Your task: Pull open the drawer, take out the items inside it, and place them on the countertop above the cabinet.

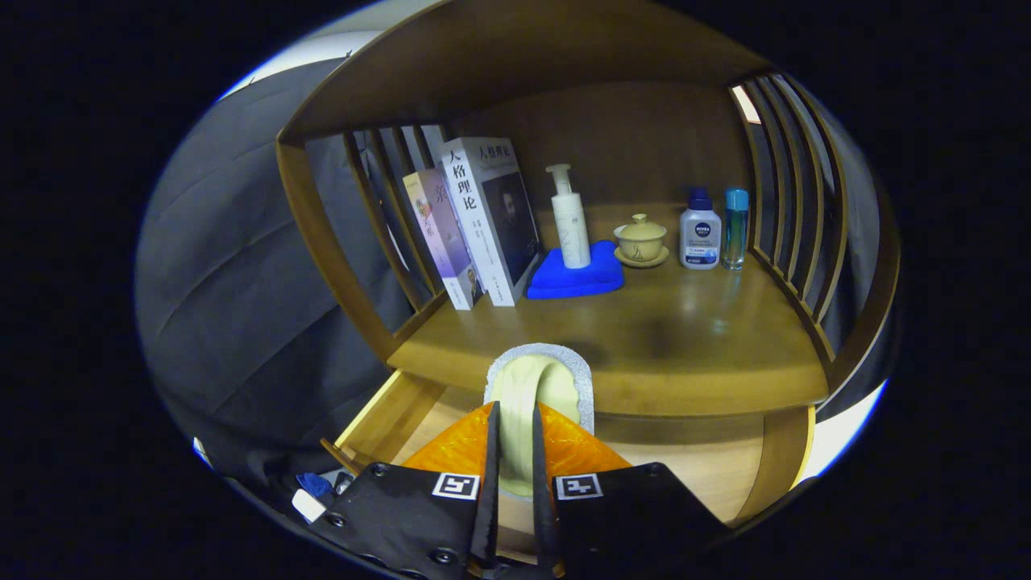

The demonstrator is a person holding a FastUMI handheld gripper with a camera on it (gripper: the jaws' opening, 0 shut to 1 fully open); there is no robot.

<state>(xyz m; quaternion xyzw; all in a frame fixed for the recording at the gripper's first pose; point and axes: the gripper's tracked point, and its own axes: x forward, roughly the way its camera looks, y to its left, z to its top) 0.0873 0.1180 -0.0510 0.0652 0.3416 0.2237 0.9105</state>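
My gripper (pixel 515 427) is shut on a pale yellow pad with a grey speckled rim (pixel 556 362), both fingers pressing its sides. The pad stands up between the fingers, and its top reaches the front edge of the wooden countertop (pixel 685 354). Below it the drawer (pixel 709 475) is pulled open, with its light wooden floor showing to the right of the fingers and its left wall (pixel 385 419) to their left. My fingers and the pad hide the middle of the drawer.
At the back of the countertop stand two leaning books (pixel 483 221), a white pump bottle (pixel 570 221) on a folded blue cloth (pixel 576 280), a lidded tea cup on a saucer (pixel 641 240), a white bottle (pixel 699 234) and a slim blue bottle (pixel 734 227). Slatted wooden sides (pixel 793 209) enclose the shelf.
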